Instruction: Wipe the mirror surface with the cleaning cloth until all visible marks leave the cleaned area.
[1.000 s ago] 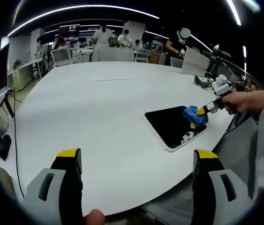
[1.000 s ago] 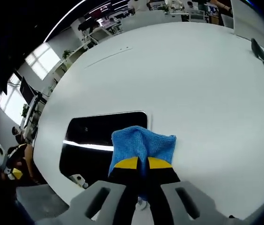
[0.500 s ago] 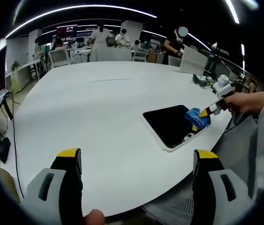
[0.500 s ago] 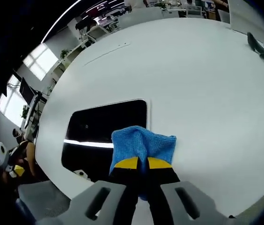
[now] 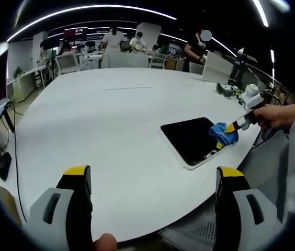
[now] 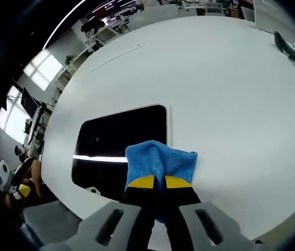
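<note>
Blue microfibre, the cleaning cloth (image 6: 160,163), was clamped between the closed jaws of the right tool (image 6: 155,182) at the lower centre of the right gripper view, over the mirror's (image 6: 120,142) near right corner. The mirror lay flat on the white surface (image 6: 215,89); its dark glass looked mostly clean, though small marks could not be ruled out, so wiping seemed unfinished. In the left gripper view, the left tool (image 5: 152,175) hung spread and empty at the bottom, and people stood far at the top.

no writing can be read on anything.
</note>
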Action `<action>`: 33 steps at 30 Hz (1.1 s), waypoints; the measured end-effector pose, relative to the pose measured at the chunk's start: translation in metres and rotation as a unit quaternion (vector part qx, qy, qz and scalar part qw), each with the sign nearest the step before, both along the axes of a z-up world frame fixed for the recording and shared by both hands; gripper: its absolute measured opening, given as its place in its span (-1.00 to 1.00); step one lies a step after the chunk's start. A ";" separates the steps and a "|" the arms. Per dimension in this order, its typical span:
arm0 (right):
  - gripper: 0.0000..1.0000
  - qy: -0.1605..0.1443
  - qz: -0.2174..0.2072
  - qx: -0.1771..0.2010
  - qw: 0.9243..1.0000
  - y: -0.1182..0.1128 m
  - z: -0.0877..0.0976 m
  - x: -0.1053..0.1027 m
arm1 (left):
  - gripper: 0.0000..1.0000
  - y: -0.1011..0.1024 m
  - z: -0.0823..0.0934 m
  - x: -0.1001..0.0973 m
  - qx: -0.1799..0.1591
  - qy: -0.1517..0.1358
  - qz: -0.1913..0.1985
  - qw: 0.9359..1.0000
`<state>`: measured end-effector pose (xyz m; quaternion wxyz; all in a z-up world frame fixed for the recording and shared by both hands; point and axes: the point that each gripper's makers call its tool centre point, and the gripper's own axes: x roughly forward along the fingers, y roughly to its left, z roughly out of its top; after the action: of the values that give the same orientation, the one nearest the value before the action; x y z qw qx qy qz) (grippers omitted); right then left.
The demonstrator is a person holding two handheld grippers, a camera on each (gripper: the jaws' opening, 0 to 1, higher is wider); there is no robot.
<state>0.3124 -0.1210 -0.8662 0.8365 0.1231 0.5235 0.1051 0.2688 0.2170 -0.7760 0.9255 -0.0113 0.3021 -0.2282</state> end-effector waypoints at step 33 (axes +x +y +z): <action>-1.00 0.012 -0.019 0.013 1.000 0.026 -0.001 -0.006 | 0.98 -0.004 -0.005 -0.002 -0.007 0.002 0.009 1.000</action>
<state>0.3061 -0.0954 -0.8670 0.8304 0.1448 0.5296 0.0946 0.2665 0.2130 -0.7813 0.9267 -0.0213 0.3021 -0.2224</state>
